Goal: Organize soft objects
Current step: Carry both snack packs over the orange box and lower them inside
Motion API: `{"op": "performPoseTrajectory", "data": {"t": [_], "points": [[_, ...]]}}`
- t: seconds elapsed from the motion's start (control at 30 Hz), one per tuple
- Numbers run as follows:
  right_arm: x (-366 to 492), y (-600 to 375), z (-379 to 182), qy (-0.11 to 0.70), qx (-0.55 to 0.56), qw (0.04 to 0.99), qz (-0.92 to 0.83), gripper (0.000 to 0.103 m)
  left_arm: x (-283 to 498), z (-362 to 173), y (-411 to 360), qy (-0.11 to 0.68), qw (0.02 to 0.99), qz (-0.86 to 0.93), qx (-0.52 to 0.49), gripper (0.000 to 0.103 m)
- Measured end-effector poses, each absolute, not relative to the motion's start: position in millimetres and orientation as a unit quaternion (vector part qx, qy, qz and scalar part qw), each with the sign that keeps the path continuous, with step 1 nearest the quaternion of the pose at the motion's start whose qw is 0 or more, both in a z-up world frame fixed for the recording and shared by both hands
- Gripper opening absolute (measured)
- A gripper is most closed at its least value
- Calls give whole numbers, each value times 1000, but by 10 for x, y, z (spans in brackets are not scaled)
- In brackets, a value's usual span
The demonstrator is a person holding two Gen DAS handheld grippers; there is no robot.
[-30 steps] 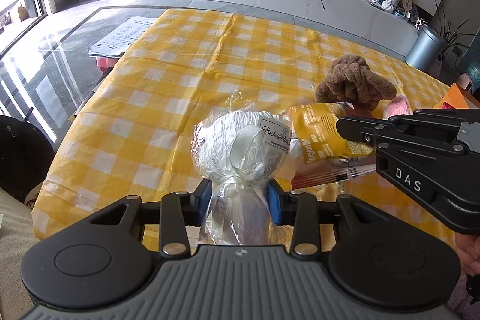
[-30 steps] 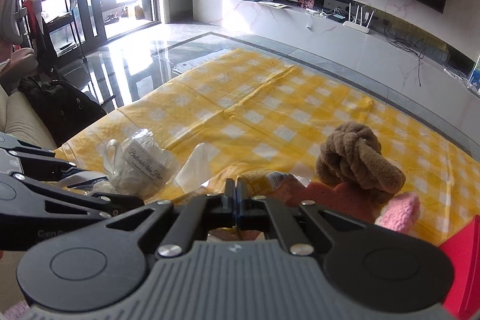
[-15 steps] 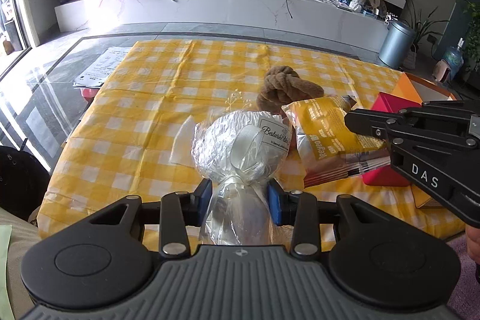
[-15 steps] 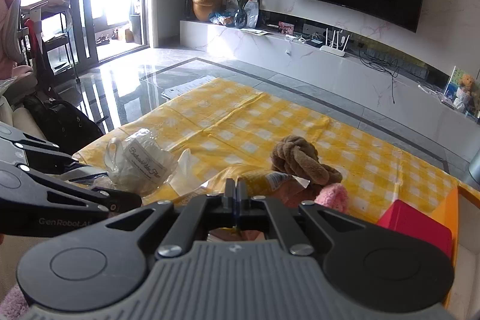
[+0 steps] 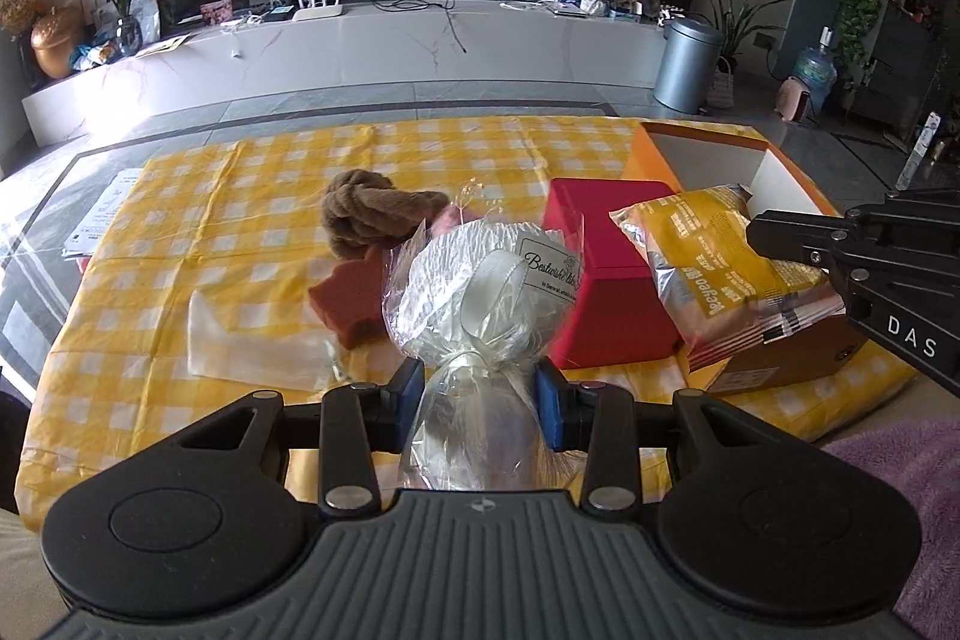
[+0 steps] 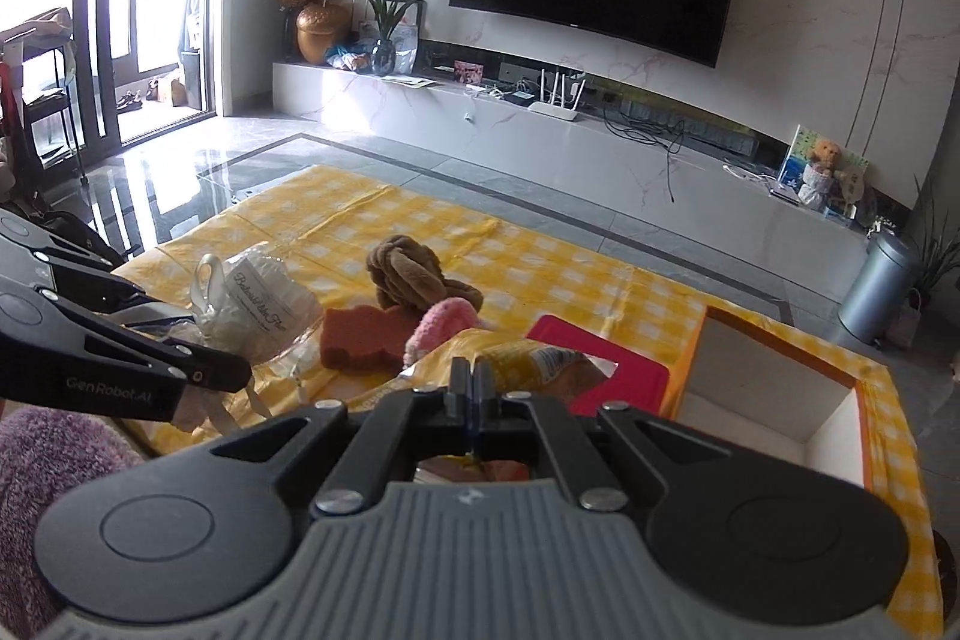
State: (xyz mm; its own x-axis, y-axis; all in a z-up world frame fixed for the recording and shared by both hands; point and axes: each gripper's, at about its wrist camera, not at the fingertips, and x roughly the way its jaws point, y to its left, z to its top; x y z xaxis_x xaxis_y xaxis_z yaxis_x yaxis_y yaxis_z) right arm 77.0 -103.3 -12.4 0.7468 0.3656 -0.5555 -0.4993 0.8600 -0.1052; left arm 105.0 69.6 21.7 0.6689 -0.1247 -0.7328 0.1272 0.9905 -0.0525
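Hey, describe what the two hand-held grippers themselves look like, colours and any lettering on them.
Both are black plastic linkages with silver rivets over a ribbed grey base. The left hand-held gripper has blue pads and white "GenRobot.AI" lettering on its side. The right hand-held gripper has dark fingers and "DAS" in white. No cables or sleeves show.

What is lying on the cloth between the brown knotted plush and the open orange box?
Between the brown knotted plush and the open orange box lie a pink fluffy toy and a red box, clearest in the right wrist view.
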Motion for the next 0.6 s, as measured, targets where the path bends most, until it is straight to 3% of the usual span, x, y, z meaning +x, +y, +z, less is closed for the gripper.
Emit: {"op": "performPoseTrajectory", "data": {"t": [0.6], "points": [[942,-2614,-35,280,-122,945,119,0,1854,268,-813,407,882,-237,-2,44]]}}
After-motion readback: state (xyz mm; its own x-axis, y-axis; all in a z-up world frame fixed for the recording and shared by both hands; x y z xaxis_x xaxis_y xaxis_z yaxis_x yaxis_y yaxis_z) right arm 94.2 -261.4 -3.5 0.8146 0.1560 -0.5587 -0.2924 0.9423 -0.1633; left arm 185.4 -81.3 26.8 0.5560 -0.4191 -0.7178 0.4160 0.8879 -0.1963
